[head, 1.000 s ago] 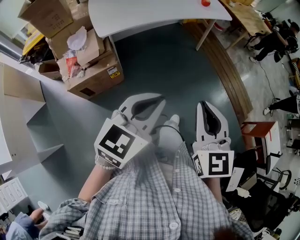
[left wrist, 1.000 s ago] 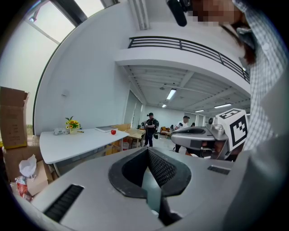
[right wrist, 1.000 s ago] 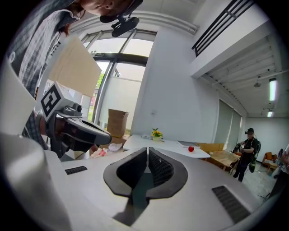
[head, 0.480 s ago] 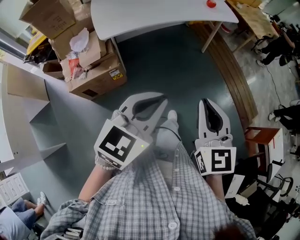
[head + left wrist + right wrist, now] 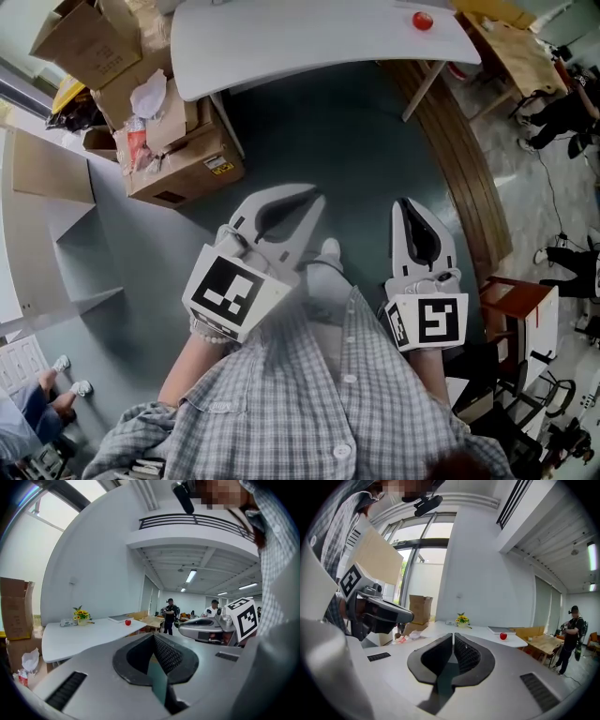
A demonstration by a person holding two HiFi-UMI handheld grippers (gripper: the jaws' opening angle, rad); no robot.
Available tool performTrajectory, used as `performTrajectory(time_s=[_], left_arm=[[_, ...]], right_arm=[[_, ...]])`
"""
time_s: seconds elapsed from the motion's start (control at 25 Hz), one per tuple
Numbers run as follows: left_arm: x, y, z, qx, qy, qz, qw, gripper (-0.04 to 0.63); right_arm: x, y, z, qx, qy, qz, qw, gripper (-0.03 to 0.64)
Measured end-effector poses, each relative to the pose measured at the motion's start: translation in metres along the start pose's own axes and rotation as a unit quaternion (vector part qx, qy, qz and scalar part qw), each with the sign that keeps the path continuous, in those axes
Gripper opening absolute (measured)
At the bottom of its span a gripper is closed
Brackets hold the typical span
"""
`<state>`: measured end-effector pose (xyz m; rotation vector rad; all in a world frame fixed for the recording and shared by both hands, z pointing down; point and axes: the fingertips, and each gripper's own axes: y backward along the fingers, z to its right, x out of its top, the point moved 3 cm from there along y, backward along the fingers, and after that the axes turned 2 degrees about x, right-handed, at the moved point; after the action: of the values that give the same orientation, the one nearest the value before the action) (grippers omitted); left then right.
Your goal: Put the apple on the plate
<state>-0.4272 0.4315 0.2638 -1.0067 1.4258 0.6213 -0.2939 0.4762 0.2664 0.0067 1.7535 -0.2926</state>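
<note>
A small red apple point(image 5: 423, 20) lies near the far right end of a white table point(image 5: 281, 42) ahead of me. It also shows in the left gripper view point(image 5: 128, 622) and the right gripper view point(image 5: 503, 636). No plate is clear to me; a flat pale thing point(image 5: 500, 630) lies just behind the apple. My left gripper point(image 5: 316, 199) and right gripper point(image 5: 404, 203) are held side by side at waist height over the grey floor, well short of the table. Both have their jaws shut with nothing between them.
Open cardboard boxes point(image 5: 178, 150) are stacked on the floor left of the table. A pot of yellow flowers point(image 5: 462, 619) stands on the table. A wooden strip point(image 5: 459, 159) runs along the floor at right, with a red stool point(image 5: 511, 305) and seated people point(image 5: 562, 103) beyond.
The table and apple have slid further into the head view and the boxes have shifted, as I walk toward the table. Both grippers stay shut and keep their place before me.
</note>
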Motion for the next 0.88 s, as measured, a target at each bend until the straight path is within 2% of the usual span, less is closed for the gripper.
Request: performTrajectory(time_s=[0.44,0.64,0.88], left_arm=[[0.032,-0.105,0.009,0.039,0.016,0.009,0.9991,0.009],[0.038,-0.141,0.018,0.044,0.002,0.015,0.9989,0.009],[0.043,-0.173,0.023,0.037,0.010,0.011,0.9992,0.009]], right_arm=[[0.002,-0.048,0.106,0.051,0.016,0.014,0.999,0.028],[-0.002,-0.060,0.140,0.058,0.021,0.022,0.998,0.028],[-0.012,-0.063,0.166,0.056,0.023,0.010,0.998,0.028]])
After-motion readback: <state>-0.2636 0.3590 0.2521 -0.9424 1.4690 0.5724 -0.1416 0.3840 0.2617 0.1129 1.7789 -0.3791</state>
